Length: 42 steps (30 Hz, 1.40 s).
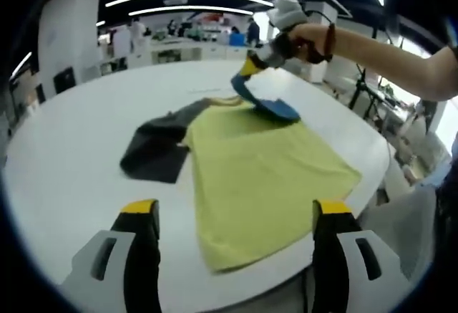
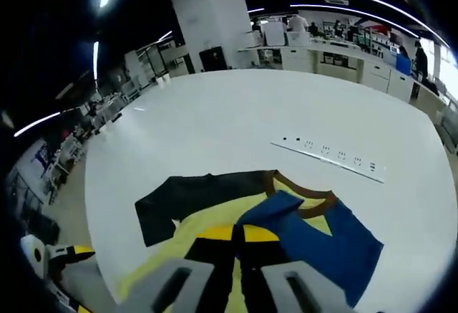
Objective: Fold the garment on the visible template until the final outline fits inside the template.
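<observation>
Holding: right hand-held gripper [image 2: 240,238] is clenched on the blue sleeve [image 2: 325,245], lifting it above the shirt.
Left hand-held gripper [image 1: 236,216]: released, jaws wide apart, near the garment's hem.
Garment [image 1: 261,177]: yellow-green shirt lies flat on the white surface [image 1: 71,162], dark sleeve [image 1: 157,148] spread left.

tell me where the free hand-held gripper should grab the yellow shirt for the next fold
Probably the bottom hem corner of the yellow shirt, nearest the open left hand-held gripper. The hem lies flat at the white table edge, so come in low from the near side. The right hand-held gripper looks shut on the blue piece near the collar, beside the dark sleeve.
</observation>
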Tool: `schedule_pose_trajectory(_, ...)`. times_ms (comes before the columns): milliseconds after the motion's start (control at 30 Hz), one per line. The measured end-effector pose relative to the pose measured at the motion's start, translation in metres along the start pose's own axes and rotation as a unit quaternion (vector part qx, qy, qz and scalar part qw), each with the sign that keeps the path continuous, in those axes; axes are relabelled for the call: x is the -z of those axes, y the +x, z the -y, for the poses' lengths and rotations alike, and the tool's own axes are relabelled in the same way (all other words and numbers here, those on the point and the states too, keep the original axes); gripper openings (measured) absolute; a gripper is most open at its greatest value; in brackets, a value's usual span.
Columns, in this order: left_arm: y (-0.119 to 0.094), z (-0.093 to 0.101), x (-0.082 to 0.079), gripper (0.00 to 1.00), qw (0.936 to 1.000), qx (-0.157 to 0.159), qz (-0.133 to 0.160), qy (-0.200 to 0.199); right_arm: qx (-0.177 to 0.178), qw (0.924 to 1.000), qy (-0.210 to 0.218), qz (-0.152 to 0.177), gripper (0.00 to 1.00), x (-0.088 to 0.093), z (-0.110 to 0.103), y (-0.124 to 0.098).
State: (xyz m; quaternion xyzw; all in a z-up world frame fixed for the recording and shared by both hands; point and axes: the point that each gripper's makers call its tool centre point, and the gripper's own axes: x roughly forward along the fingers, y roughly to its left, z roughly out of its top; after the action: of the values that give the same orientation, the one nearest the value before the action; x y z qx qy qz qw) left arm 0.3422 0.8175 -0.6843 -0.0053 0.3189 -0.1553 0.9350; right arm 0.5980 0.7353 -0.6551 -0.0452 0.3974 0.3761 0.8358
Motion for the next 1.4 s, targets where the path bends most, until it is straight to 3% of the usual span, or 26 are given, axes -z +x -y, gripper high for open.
schedule_pose_trajectory(233,0.002,-0.002,0.005,0.84,1.0,-0.002,-0.006,-0.004,-0.024,0.9996,-0.013,0.013,0.0,-0.005,-0.018,0.005)
schedule_pose_trajectory(867,0.004,-0.007,0.014,0.83,0.9997,-0.006,-0.02,-0.015,-0.086,0.9952,-0.036,0.031,0.0,0.003,-0.058,0.025)
schedule_pose_trajectory(1400,0.009,-0.023,0.029,0.83,0.9992,-0.004,-0.027,-0.029,-0.095,0.9941,-0.051,-0.008,0.0,0.041,-0.069,0.067)
